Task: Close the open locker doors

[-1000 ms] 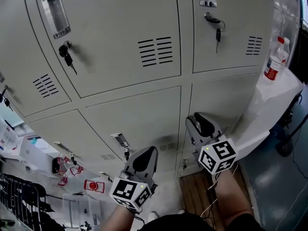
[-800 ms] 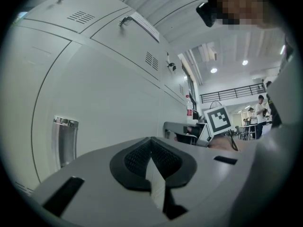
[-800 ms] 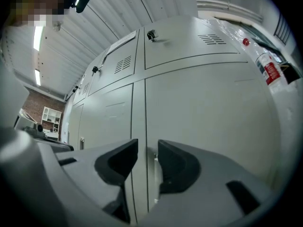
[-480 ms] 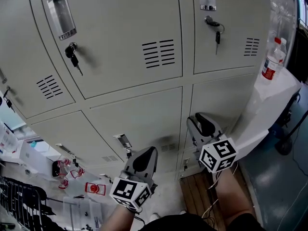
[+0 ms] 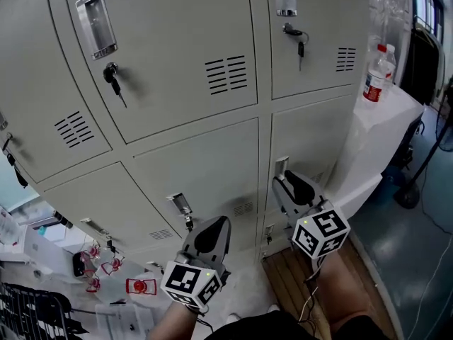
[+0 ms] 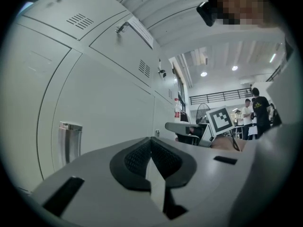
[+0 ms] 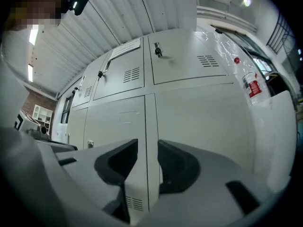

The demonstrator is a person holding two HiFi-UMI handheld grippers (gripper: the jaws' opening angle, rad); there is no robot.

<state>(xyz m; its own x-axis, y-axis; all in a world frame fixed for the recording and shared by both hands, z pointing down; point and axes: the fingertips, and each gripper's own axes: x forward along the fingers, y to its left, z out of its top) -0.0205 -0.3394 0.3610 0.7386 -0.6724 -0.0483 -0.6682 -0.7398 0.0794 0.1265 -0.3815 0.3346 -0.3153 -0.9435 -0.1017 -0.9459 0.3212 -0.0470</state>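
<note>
Since every locker door (image 5: 198, 168) in view sat flush, the closing looked finished. The left gripper (image 5: 214, 227) held its jaws together; the right gripper (image 5: 291, 184) held them apart, empty.

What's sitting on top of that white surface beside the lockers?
A plastic bottle with a red label stands upright on the white surface. Whatever lies beneath its white covering is hidden.

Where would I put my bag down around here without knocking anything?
The white-covered table is bare from the water bottle down to its near corner. The blue-grey floor right of it is mostly open, apart from cables. Lower left, below the lockers, it is crowded with papers and red items.
</note>
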